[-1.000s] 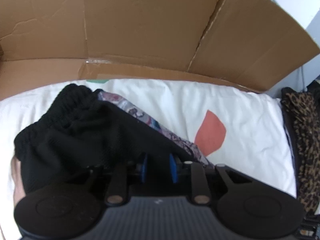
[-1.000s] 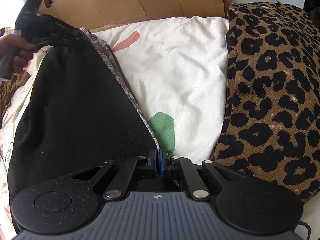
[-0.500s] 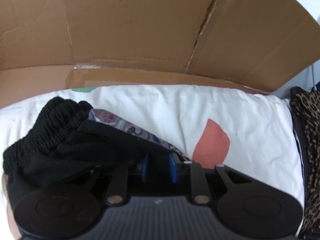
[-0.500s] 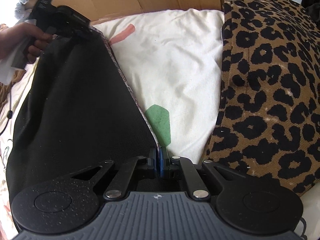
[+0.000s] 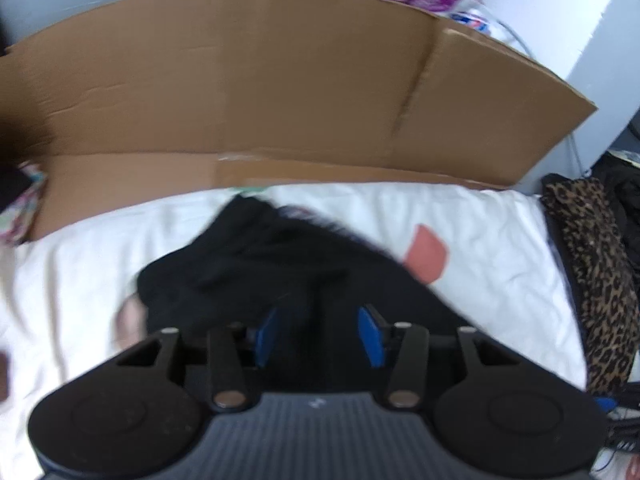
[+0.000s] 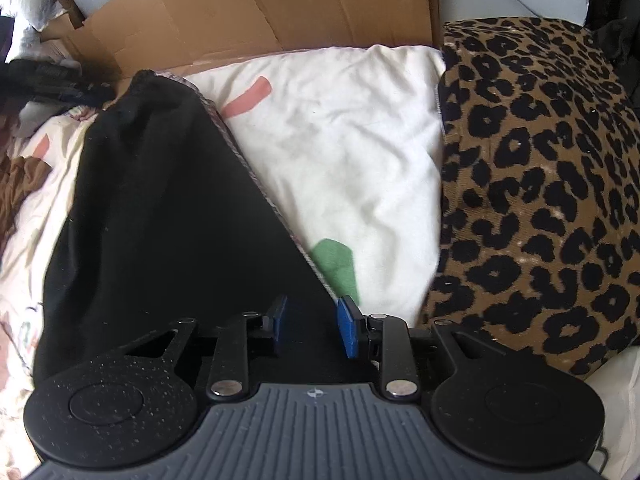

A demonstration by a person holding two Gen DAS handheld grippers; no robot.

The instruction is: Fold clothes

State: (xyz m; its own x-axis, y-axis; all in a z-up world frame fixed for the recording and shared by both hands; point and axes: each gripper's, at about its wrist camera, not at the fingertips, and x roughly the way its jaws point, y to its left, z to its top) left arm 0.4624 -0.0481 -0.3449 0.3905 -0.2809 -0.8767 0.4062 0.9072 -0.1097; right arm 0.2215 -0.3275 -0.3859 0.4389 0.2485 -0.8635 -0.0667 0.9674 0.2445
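A black garment (image 6: 160,208) with a patterned lining edge lies flat on the white bedspread (image 6: 344,136), folded into a long shape. In the left wrist view the same black garment (image 5: 256,264) lies bunched just ahead of my left gripper (image 5: 318,336), which is open, its blue pads apart over the cloth. My right gripper (image 6: 312,326) is open too, its pads standing either side of the garment's near corner. The left wrist view is blurred.
A flattened cardboard sheet (image 5: 280,92) stands along the far side of the bed. A leopard-print cloth (image 6: 536,184) lies to the right of the garment. More clothes (image 6: 24,176) are piled at the left. The bedspread has pink and green patches.
Both grippers have opened and let go of the black garment, which now lies on the bed. The left gripper has pulled back and up from it.
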